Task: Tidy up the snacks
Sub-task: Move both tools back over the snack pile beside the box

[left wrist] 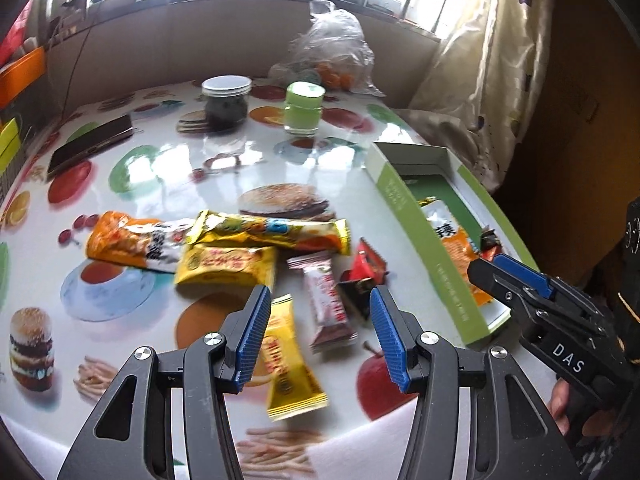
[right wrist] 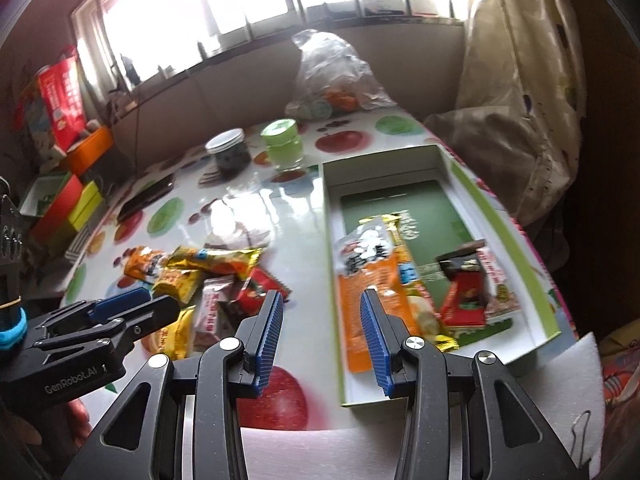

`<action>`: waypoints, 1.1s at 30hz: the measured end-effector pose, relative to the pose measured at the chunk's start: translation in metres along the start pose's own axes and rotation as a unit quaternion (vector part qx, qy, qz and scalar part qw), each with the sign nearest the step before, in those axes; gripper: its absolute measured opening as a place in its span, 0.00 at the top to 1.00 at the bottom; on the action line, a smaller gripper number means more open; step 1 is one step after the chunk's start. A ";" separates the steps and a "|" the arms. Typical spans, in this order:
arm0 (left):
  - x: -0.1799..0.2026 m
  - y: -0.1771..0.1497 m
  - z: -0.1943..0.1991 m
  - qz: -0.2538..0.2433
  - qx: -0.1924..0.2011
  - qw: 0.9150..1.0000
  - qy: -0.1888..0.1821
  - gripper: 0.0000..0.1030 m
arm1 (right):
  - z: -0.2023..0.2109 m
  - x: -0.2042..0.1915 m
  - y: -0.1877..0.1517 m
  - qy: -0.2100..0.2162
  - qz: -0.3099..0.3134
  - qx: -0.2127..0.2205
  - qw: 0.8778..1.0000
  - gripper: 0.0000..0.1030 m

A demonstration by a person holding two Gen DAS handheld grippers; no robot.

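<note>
Left gripper (left wrist: 318, 332): jaws released, nothing between the pads, held above the counter.
Right gripper (right wrist: 322, 338): jaws released, nothing clamped, held over the near left wall of the box.
Counter (left wrist: 168, 168): glossy, printed with fruit and burgers.
Snack pile (left wrist: 224, 248): loose on the counter, ahead of the left jaws.
Yellow stick packet (left wrist: 290, 364): lying between and just below the left jaws, not gripped.
Pink-white bar (left wrist: 330, 300): just ahead of the left jaws, nearer the right pad.
Red wrapper (left wrist: 366, 270): beyond the right pad of the left jaws.
Orange packet (left wrist: 128, 242): far left of the pile, partly under a long yellow packet (left wrist: 268, 230).
Box (right wrist: 472, 178): green-edged, open, ahead and right of the right jaws.
Boxed orange packet (right wrist: 360, 280): inside the box, straight ahead of the right jaws.
Boxed red wrappers (right wrist: 466, 296): inside the box, right of the right jaws.
Dark jar (left wrist: 226, 102): far beyond the left jaws, white lid on.
Green cup (left wrist: 303, 108): beside the jar, upright.
Phone (left wrist: 92, 146): far left of the left jaws, flat on the counter.
Plastic bag (left wrist: 332, 50): at the counter's far edge.
</note>
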State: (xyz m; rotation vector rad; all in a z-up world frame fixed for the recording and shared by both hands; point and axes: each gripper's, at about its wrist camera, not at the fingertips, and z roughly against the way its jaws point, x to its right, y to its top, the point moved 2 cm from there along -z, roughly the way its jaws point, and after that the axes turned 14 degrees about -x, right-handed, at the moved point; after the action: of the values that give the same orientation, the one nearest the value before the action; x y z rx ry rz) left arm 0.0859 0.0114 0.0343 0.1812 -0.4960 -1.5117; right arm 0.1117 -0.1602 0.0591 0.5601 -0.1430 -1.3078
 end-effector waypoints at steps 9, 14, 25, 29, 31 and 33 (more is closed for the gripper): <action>-0.038 -0.019 0.000 0.030 -0.016 0.999 0.012 0.49 | -0.024 -0.031 0.003 0.012 0.028 -0.028 0.999 0.62; -0.045 -0.026 -0.003 0.041 -0.024 0.999 -0.001 0.49 | -0.039 -0.044 0.010 0.009 0.036 -0.041 0.998 0.62; -0.043 -0.030 -0.009 0.044 -0.036 0.998 -0.029 0.49 | -0.062 -0.052 0.020 0.001 0.018 -0.057 0.998 0.62; -0.041 -0.031 -0.014 0.044 -0.044 0.998 -0.022 0.49 | -0.066 -0.054 0.021 0.005 0.021 -0.065 0.998 0.62; -0.040 -0.031 -0.017 0.045 -0.047 0.998 -0.024 0.49 | -0.068 -0.056 0.021 0.002 0.024 -0.066 0.998 0.62; -0.039 -0.030 -0.018 0.044 -0.048 0.998 -0.024 0.49 | -0.071 -0.056 0.022 0.001 0.024 -0.071 0.997 0.62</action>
State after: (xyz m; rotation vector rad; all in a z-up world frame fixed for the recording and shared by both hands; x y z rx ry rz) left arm 0.0671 0.0446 -0.0024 0.0471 -0.4635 -1.4519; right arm 0.1439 -0.0825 0.0203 0.4346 -0.0599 -1.2598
